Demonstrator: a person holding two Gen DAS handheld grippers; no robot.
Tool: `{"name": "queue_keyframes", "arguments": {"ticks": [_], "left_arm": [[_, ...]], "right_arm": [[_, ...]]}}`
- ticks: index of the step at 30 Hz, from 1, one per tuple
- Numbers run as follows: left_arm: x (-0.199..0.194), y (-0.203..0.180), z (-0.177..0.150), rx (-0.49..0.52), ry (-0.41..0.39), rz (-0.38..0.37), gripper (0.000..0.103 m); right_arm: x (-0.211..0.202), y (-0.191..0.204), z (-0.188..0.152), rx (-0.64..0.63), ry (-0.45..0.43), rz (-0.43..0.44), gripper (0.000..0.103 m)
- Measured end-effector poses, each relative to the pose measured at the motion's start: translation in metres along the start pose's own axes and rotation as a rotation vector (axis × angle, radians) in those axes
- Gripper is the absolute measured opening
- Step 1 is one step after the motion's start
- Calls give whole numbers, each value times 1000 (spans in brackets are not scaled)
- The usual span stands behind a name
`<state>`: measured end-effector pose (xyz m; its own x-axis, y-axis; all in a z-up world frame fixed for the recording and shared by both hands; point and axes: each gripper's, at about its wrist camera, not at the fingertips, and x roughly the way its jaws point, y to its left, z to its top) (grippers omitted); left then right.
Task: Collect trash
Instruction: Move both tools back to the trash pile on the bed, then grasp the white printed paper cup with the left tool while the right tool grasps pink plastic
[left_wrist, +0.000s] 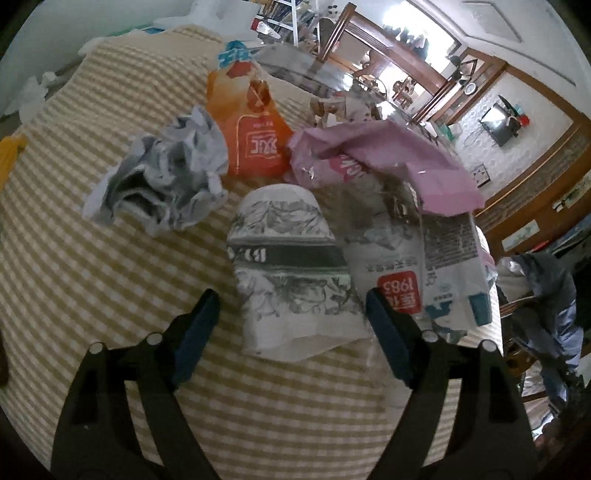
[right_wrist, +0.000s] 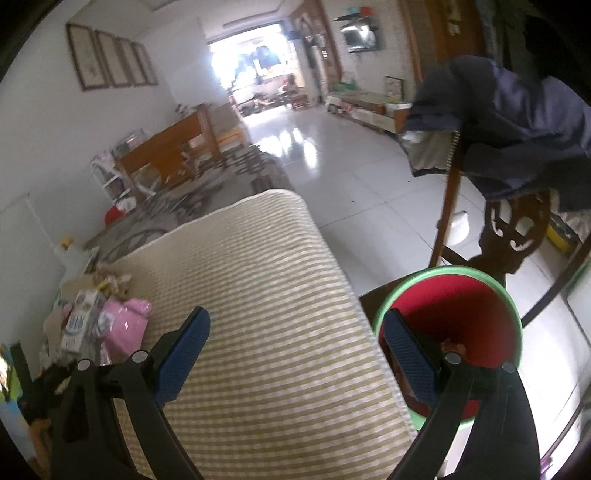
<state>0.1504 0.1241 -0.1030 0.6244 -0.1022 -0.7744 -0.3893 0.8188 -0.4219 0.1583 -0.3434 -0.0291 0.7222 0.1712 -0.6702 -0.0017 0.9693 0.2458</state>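
Trash lies on a yellow checked tablecloth (left_wrist: 110, 280). A flattened paper cup with a grey floral print (left_wrist: 288, 266) rests just ahead of my left gripper (left_wrist: 290, 321), which is open with the cup's near end between its fingers, untouched. Behind it lie crumpled grey paper (left_wrist: 166, 181), an orange packet (left_wrist: 251, 136), a pink bag (left_wrist: 388, 162) and a milk carton (left_wrist: 436, 266). My right gripper (right_wrist: 295, 339) is open and empty over the table's edge. A red bucket with a green rim (right_wrist: 465, 317) stands just beyond its right finger; a small scrap lies inside.
A chair with a dark blue jacket (right_wrist: 517, 140) draped over it stands behind the bucket. White floor tiles (right_wrist: 354, 177) stretch beyond the table. In the right wrist view the pink bag (right_wrist: 125, 325) and carton (right_wrist: 81, 317) sit at the table's far left.
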Motion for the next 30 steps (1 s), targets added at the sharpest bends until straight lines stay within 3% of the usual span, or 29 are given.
{"name": "queue_keyframes", "arguments": {"ticks": [1,7,13,18,24,30], "left_arm": [[1,0,1,2,8,-21,56],[-15,1,-9,19,4,-47,51],[-38,7,-43,44,14,-59,51],[-44,10,-60,43,40,-79,51],[-47,11,-65,42,45,-96,51],[-47,21,-72,27,61,-121,52]], "right_arm": [[1,4,-1,-15,3,6,91],[6,24,-6,-90,18,35,91],[18,51,-10,-145,42,65,91],[35,99,-17,-216,96,174,91],[87,152,-11,-84,222,321,92],[135,195,-6,-21,329,316,93]]}}
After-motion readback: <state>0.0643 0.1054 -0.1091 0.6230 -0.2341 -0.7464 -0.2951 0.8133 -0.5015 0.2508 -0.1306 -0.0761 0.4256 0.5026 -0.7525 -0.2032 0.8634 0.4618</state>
